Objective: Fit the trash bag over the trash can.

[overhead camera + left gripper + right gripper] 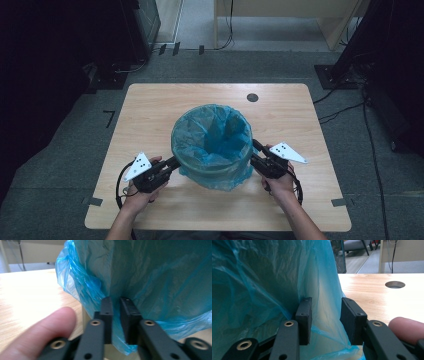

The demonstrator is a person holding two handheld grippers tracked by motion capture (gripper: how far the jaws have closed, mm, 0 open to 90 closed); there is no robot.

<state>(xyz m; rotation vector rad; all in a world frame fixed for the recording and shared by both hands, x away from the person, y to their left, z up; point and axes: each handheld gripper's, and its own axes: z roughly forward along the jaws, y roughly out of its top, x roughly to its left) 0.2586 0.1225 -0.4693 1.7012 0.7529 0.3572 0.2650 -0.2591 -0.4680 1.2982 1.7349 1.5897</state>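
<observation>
A round bin lined with a blue plastic bag [212, 145] stands at the middle of the wooden table [150, 115]; the bag's edge is folded down over the rim. My left gripper [174, 162] meets the bin's left side. In the left gripper view its jaws [116, 300] stand nearly together, pinching a fold of the blue bag [155, 277]. My right gripper [255, 150] is at the bin's right side. There its jaws [325, 300] stand apart, with loose film of the bag [262, 277] between them, and the pads do not press on it.
A round cable hole [252, 97] sits in the table behind the bin, also seen as the hole [395, 284] in the right gripper view. Bare tabletop lies on both sides of the bin. Dark equipment and cables line the floor around the table.
</observation>
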